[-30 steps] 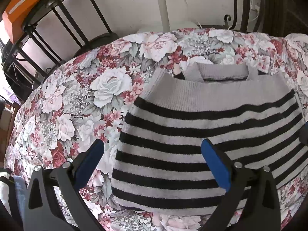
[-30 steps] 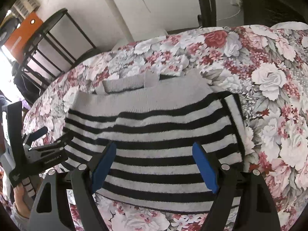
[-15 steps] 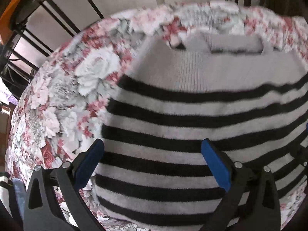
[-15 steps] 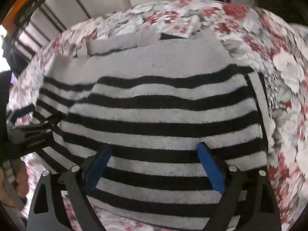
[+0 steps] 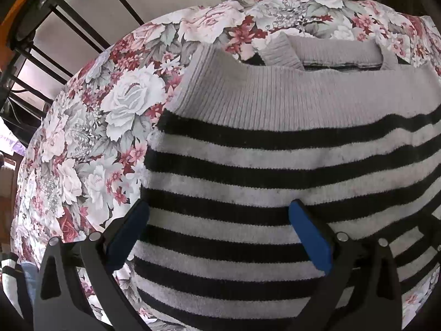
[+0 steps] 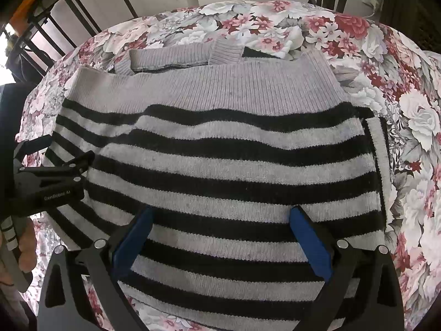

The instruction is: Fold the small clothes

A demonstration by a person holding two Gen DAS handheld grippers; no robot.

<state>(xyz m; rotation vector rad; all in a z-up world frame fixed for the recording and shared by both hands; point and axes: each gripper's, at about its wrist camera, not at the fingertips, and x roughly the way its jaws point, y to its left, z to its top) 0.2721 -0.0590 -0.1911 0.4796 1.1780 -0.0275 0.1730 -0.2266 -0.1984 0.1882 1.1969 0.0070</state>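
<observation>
Reading "GenRobot AI" on left claw (image 6: pixel 55 151) beside striped sweater (image 6: pixel 220 165)

Left claw (image 5: pixel 217 220): black plastic frame with triangular cut-outs, silver screw heads at the finger joints, blue pads (image 5: pixel 308 237) on the inner finger faces. Right claw (image 6: pixel 220 226): same build. White lettering, too small to read reliably, marks the left claw's side. Bare skin on the hand (image 6: pixel 26 245).
</observation>
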